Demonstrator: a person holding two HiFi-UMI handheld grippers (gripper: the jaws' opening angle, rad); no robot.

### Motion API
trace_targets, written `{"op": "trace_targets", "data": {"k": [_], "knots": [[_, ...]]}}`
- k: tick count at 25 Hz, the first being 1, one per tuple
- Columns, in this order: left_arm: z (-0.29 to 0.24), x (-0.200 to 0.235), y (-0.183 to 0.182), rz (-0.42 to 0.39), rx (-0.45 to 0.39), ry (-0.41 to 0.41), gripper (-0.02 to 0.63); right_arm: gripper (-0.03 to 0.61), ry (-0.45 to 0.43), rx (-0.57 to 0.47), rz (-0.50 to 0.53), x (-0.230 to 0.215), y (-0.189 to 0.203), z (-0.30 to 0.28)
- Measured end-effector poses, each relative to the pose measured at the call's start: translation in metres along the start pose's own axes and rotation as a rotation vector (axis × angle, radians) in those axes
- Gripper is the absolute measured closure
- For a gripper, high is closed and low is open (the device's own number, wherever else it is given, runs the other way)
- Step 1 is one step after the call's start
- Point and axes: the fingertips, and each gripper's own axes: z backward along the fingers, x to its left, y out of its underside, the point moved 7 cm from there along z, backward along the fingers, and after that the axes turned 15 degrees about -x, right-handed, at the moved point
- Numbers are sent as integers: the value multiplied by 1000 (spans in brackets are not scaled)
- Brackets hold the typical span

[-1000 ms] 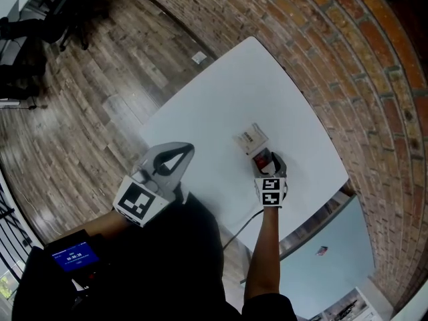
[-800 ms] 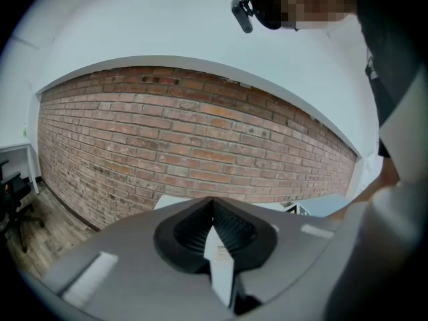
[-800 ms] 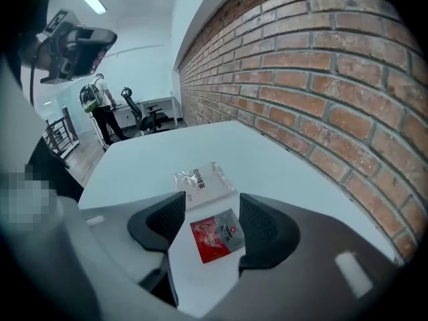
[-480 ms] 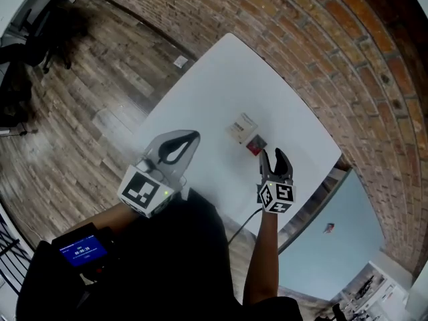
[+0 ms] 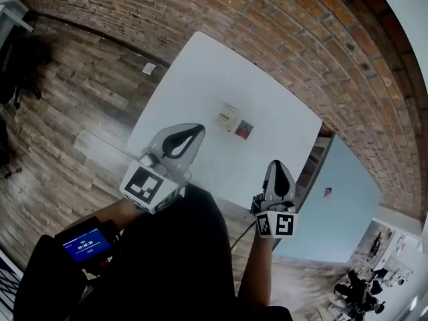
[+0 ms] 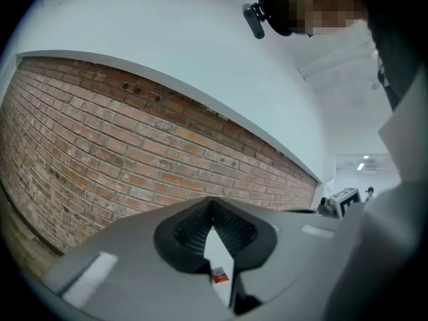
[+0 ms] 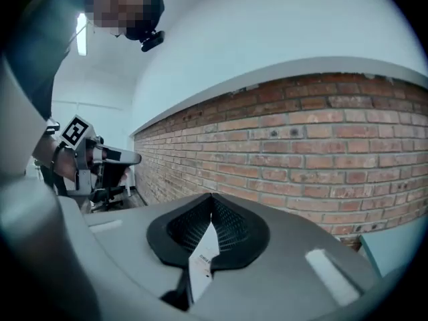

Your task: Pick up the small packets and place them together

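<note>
Right gripper [image 5: 279, 166] has lifted off the white table [image 5: 200, 72] and back toward me. My jaws there just closed, with nothing between them. Left gripper [image 5: 198, 128] is also shut and empty. Red packet [image 5: 244, 130] lies just beside pale packet [image 5: 228, 117], both flat on the table. They look light, thin, floppy and slick, so pinch an edge. Print is too small to read.

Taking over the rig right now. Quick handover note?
Left gripper: shut, empty, above the table's near edge.
Right gripper: jaws have just closed on nothing, off the table.
Things: white packet and red packet lie side by side on the table.
Done: both packets look placed together.
Left: likely nothing; no other packet in view.
</note>
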Motion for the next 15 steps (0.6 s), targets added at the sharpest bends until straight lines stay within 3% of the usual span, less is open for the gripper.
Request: {"op": "trace_targets", "data": {"k": [5,15], "knots": [[-5,-3,-13,-11,-24,80,614,575,47,-82,6,47,-31,14],[6,-19,-37,-100,-67,85,614,577,3,-146,70,74,-57,21]]}}
